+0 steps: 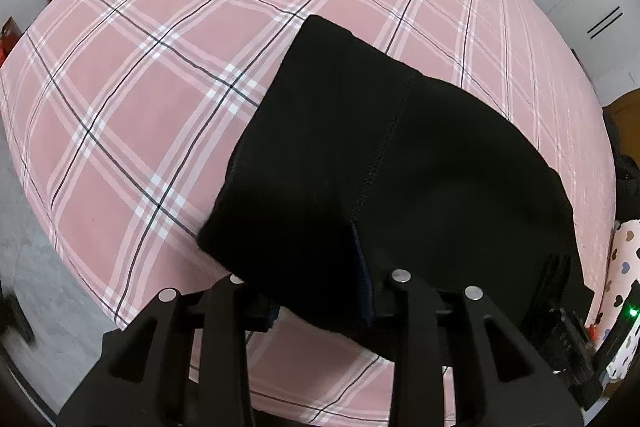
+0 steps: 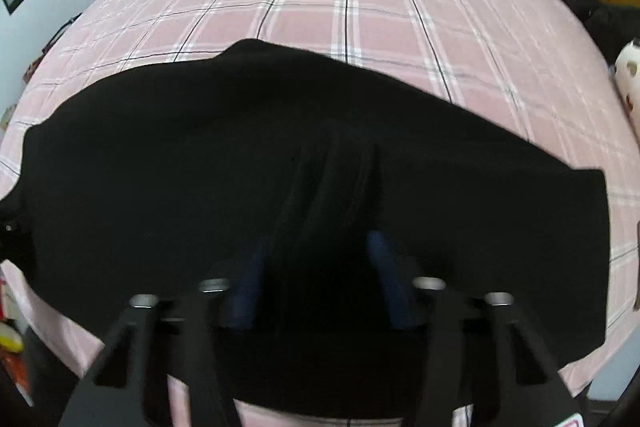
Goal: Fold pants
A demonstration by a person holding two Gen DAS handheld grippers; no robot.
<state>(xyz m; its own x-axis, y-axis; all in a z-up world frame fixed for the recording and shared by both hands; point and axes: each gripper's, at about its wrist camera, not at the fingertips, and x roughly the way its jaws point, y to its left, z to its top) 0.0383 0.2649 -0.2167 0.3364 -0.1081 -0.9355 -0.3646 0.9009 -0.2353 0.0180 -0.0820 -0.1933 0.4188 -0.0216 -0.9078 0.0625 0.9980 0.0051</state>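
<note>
Left wrist view: the left gripper [image 1: 320, 291] points steeply down at the near edge of the black pants [image 1: 392, 163], and the cloth runs between its fingers [image 1: 366, 287]; whether the pads press on it cannot be told, since one finger is buried under the fabric. Right wrist view: the right gripper [image 2: 320, 267] has a raised ridge of the pants [image 2: 280, 155] between its dark blue fingers [image 2: 384, 267], jaws partly apart — a firm pinch is not confirmed, and the frame is motion-blurred.

Beyond both grippers the garment lies already doubled on the pink plaid bedspread [image 1: 160, 75], near the edge of the bed, with a stitched seam [image 1: 380, 155] running away from the left fingers.

Recommended procedure: secure every layer before lifting, raise both edges evenly, carry them across level — then lay the fold square and smooth outward.
</note>
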